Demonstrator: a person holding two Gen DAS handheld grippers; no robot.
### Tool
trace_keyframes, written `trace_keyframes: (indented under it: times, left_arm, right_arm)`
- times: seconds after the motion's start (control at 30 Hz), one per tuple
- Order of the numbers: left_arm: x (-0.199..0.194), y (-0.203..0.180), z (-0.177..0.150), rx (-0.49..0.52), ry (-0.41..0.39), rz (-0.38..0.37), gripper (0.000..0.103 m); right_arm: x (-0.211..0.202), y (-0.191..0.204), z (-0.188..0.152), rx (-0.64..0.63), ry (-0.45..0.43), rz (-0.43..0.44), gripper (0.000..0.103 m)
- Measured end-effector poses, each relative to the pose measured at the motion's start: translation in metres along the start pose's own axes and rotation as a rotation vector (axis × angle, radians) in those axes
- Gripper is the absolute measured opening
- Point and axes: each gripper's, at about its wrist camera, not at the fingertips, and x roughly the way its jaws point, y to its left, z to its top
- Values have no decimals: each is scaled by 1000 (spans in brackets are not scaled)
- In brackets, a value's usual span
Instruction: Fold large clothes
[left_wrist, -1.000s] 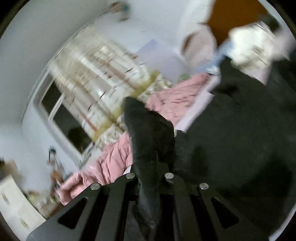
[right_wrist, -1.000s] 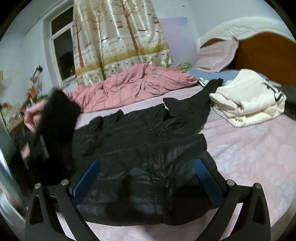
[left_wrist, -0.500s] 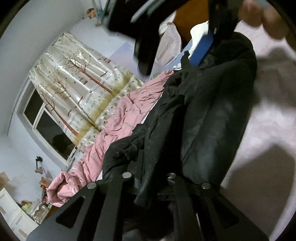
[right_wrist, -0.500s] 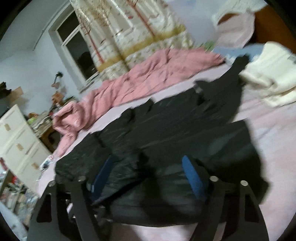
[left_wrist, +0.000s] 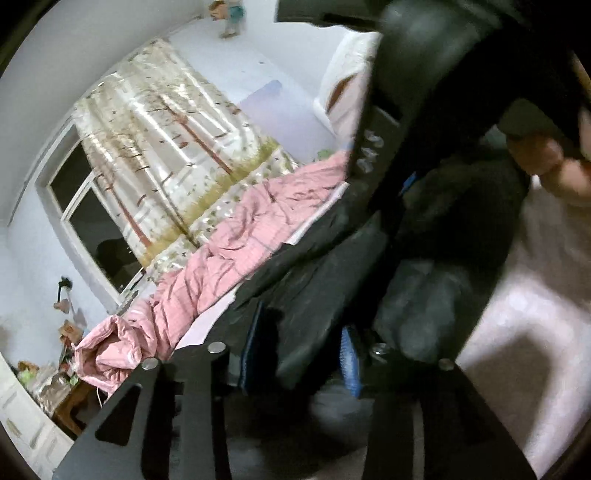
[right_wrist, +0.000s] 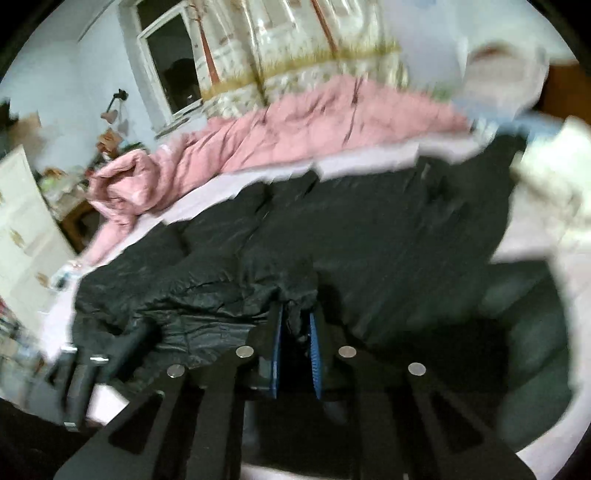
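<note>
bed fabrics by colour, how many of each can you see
black: 1, the jacket
pink: 1, the quilt
cream: 1, the garment, partly cut off at the frame edge
total: 3

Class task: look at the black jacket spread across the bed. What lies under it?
Under the black jacket lies the pale pink bedsheet, showing around its edges. Anything else beneath the jacket is covered.
</note>
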Motion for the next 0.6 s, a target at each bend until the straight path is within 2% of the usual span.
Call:
trace_keyframes:
  times: [0.03, 0.2, 0.33, 0.4, 0.47, 0.53, 0.6]
  left_arm:
    - [0, 6, 1, -26, 3, 1, 46]
    - [10, 49, 3, -173, 47, 26, 50]
    - [22, 79, 4, -208, 80, 95, 50]
    - [29, 96, 7, -216, 111, 75, 50]
    - [38, 122, 8, -275, 145, 92, 51]
    - [53, 151, 5, -357, 197, 64, 57]
    - [77, 174, -2, -382, 279, 25, 58]
  right_arm:
    - [-5, 0, 6, -23, -37, -39, 13]
    - [-17, -8, 41, -64, -153, -185, 13]
    - [-11, -22, 62, -68, -166, -267, 13]
    - [4, -28, 68, -95, -91, -275, 13]
    - [20, -39, 63, -103, 11, -276, 13]
    - [37, -54, 52, -73, 98, -277, 13]
    - [51, -64, 44, -43, 163, -252, 13]
